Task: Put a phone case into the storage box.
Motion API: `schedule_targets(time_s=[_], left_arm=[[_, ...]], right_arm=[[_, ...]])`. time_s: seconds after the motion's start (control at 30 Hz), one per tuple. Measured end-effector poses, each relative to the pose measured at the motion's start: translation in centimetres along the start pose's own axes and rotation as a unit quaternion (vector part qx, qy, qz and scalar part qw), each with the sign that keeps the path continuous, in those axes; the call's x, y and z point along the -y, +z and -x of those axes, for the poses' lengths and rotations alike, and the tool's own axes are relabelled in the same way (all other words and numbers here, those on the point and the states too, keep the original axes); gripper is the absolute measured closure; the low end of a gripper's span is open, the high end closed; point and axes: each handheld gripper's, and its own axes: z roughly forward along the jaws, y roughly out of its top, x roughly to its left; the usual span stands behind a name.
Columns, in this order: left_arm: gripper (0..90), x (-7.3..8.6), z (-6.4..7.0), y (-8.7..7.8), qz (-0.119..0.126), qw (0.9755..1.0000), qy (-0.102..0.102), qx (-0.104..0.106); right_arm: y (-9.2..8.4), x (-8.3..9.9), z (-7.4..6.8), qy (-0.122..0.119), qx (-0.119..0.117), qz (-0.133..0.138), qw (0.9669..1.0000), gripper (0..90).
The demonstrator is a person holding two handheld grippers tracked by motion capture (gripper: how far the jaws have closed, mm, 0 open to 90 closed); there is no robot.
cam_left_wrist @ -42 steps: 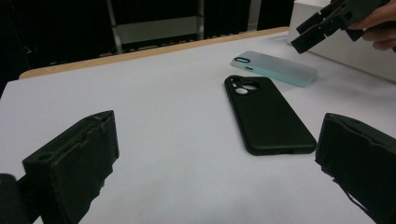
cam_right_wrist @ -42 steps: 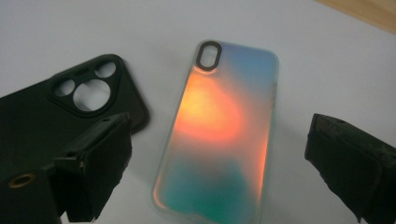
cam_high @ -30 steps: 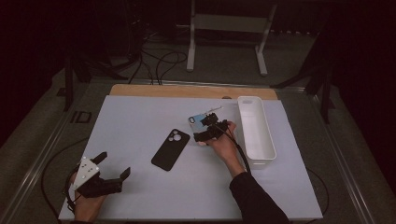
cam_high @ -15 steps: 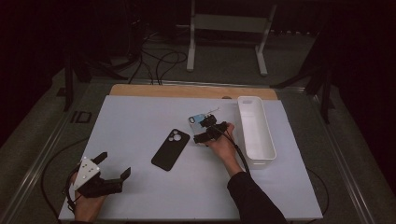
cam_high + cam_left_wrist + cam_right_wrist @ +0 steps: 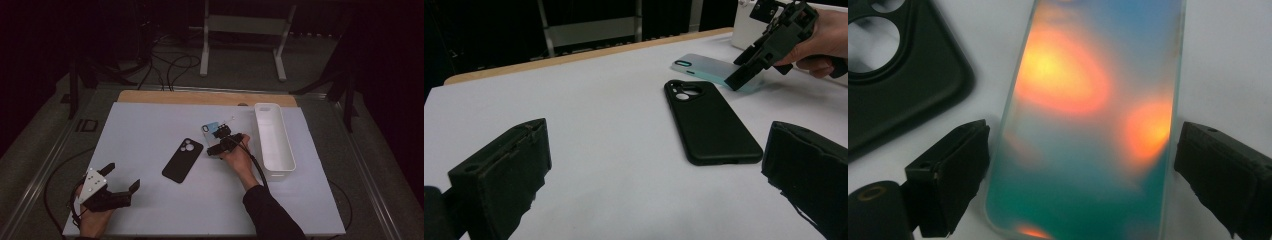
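Straddling the teal phone case (image 5: 1088,120), our right gripper (image 5: 223,143) has its jaws spread wide, one on each long side of the case, and neither pad touches it yet; nothing is held. Taking the black phone case (image 5: 183,160) as our landmark, the teal case lies flat on the white table surface (image 5: 150,135) just beyond it and to its right, near but apart from it. Our left gripper (image 5: 111,192) sits well back from the black case, toward the near left corner of the table, jaws wide apart and empty.

We judge the main risk to be a poor pinch: the teal case looks thin and smooth, so if the jaws close unevenly or too high on its edges, it could slide or pop out flat. A skewed approach could also nudge it into the black case close by.

A white bin (image 5: 272,140) stands beyond the teal case, farther right from the black case. As far as we can see, nothing lies inside it.
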Motion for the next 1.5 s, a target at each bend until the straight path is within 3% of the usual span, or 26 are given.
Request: schedule_targets(time_s=[0.43, 0.73, 1.0, 1.27, 1.5], left_arm=[[0.0, 0.0, 0.0, 0.0, 0.0, 1.0, 0.0, -0.001], [0.0, 0.0, 0.1, 0.1, -0.006, 1.0, 0.001, -0.005], [0.0, 0.0, 0.1, 0.2, -0.009, 0.9999, -0.001, -0.005], [0.0, -0.6, 0.2, 0.6, -0.017, 0.9993, -0.035, 0.003], [0.0, -2.2, 0.7, 1.1, -0.022, 0.9984, -0.049, 0.018]], right_arm=[[-0.6, 0.1, -0.1, 0.005, 0.001, -0.005, 1.0, 16.2], [-2.4, 0.1, 0.0, 0.011, -0.015, 0.041, 0.999, 16.7], [-4.6, 0.1, -0.2, 0.009, -0.036, 0.079, 0.9962, 16.9], [-6.8, 0.5, -0.6, 0.002, -0.062, 0.114, 0.9915, 16.8], [-8.6, 0.6, -1.0, -0.006, -0.078, 0.138, 0.9873, 16.9]])
